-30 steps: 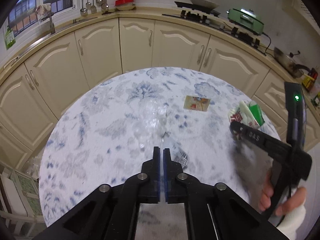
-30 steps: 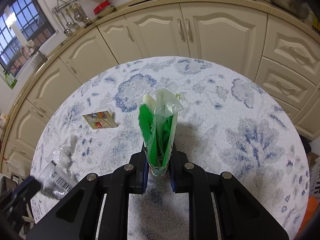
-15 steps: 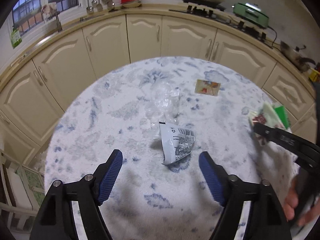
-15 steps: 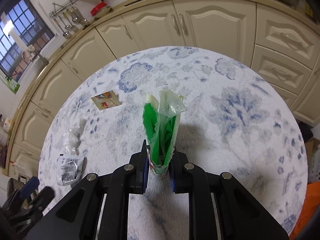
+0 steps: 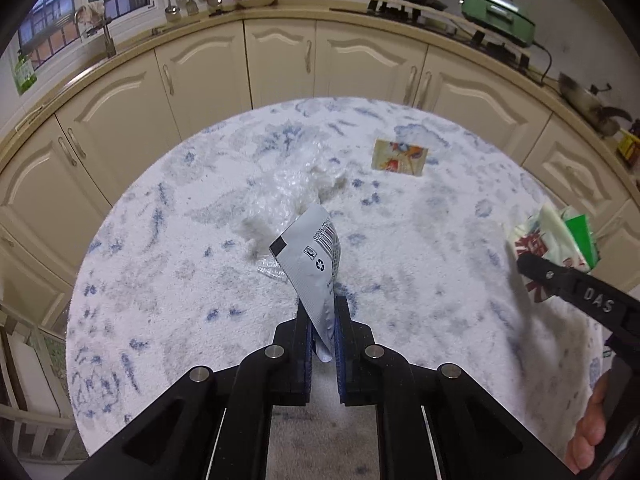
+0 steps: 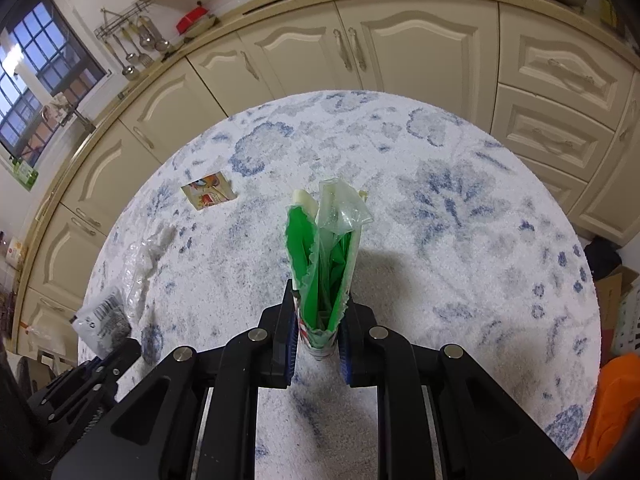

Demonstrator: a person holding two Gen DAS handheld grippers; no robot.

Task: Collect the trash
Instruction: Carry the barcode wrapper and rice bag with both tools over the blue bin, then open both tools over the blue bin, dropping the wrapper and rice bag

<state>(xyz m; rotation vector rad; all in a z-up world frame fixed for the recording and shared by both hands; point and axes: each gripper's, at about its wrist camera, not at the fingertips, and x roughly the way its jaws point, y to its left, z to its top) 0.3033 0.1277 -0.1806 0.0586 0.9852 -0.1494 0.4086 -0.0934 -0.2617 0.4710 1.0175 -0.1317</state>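
My left gripper [image 5: 322, 320] is shut on a grey wrapper [image 5: 314, 262] with a barcode, which stands up from between the pads above the round table. Behind it lies crumpled clear plastic [image 5: 288, 194], and farther back a small colourful packet [image 5: 399, 157]. My right gripper [image 6: 318, 322] is shut on a green and white wrapper [image 6: 326, 256] that sticks up from its jaws. In the right wrist view the grey wrapper [image 6: 102, 320] shows at the left edge with the clear plastic [image 6: 142, 258] and the packet [image 6: 208, 196] beyond. The green wrapper [image 5: 554, 240] also shows at the right of the left wrist view.
The table [image 5: 180, 280] has a white cloth with a blue flower pattern. Cream kitchen cabinets [image 5: 280, 64] curve around behind it. A hand [image 5: 592, 436] holds the right gripper's handle. An orange thing [image 6: 612, 408] and a cardboard box [image 6: 614, 292] sit off the table's right side.
My left gripper opened over the grey wrapper lying on the cloth, then shut on it and raised its end. The right gripper drifted sideways with the green wrapper still held.
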